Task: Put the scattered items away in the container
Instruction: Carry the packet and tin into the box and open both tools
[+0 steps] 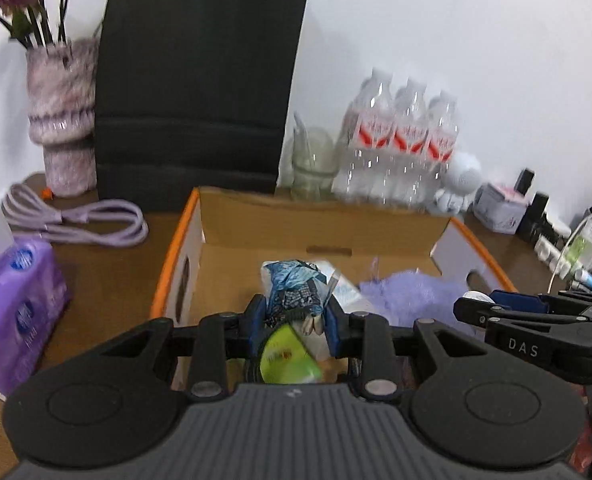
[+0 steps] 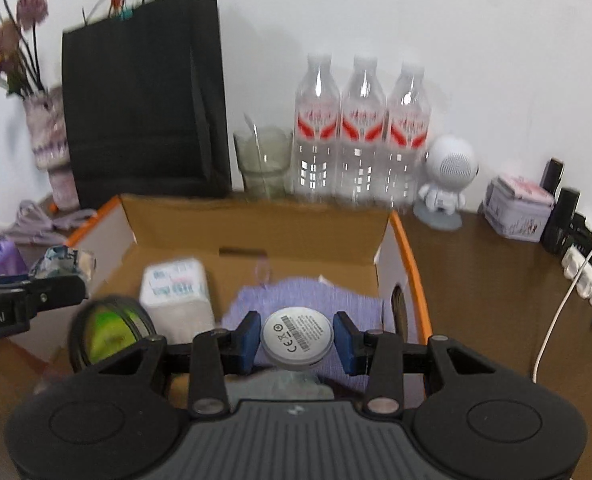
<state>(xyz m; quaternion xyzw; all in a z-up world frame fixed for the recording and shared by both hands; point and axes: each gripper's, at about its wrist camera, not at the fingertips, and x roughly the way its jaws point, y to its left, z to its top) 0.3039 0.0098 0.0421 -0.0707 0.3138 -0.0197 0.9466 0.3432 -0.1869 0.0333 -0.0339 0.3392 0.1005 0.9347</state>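
Now the left gripper (image 1: 292, 320) pinches a crinkly blue-patterned packet (image 1: 292, 286) over the cardboard box (image 1: 320, 220). The right gripper (image 2: 298, 338) clamps a smooth white round disc (image 2: 298, 334) above fuzzy lilac cloth (image 2: 296, 296).

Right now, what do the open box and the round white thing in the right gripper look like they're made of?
Box: corrugated cardboard, matte brown inside, white outside with orange edging; a slot-and-tab fold shows. Round white disc: probably smooth plastic, with printed grey markings; blur leaves it uncertain.

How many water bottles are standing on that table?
3: the water bottles stand side by side against the wall behind the cardboard box, between the glass and the white figurine.
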